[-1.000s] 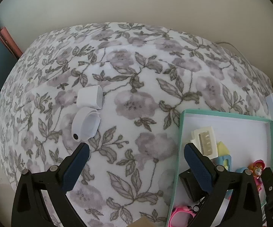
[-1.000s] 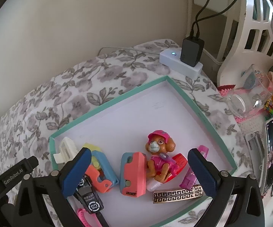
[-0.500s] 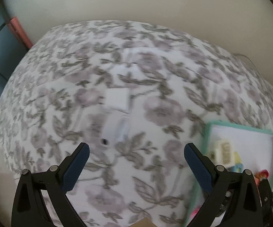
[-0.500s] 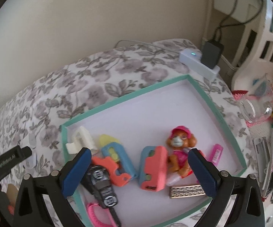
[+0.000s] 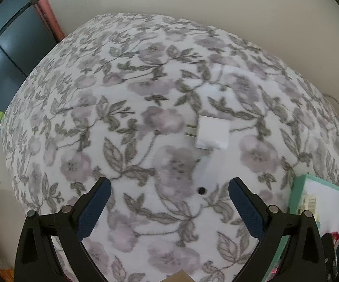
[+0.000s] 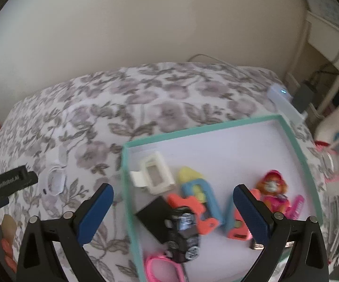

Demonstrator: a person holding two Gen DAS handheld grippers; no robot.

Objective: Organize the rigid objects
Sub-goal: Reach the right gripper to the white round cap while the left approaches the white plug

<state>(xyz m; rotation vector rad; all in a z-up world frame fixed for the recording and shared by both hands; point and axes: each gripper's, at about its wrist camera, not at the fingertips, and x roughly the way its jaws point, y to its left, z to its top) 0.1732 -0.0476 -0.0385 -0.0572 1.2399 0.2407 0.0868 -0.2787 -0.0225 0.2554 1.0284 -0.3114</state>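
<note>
Lying on floral bedding (image 5: 127, 117), white square charger plug (image 5: 213, 132), prongs leftward, both grippers (image 5: 169, 208) (image 6: 173, 208) spread apart, empty.

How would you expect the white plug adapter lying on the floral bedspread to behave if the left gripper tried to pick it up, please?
The white plug adapter looks like a rigid, boxy block, so it should stay stiff and is unlikely to roll. Its smooth faces may be somewhat slippery. It lies on the soft floral bedspread, so it may sink or tilt if pushed. The left gripper is open and empty.
</note>
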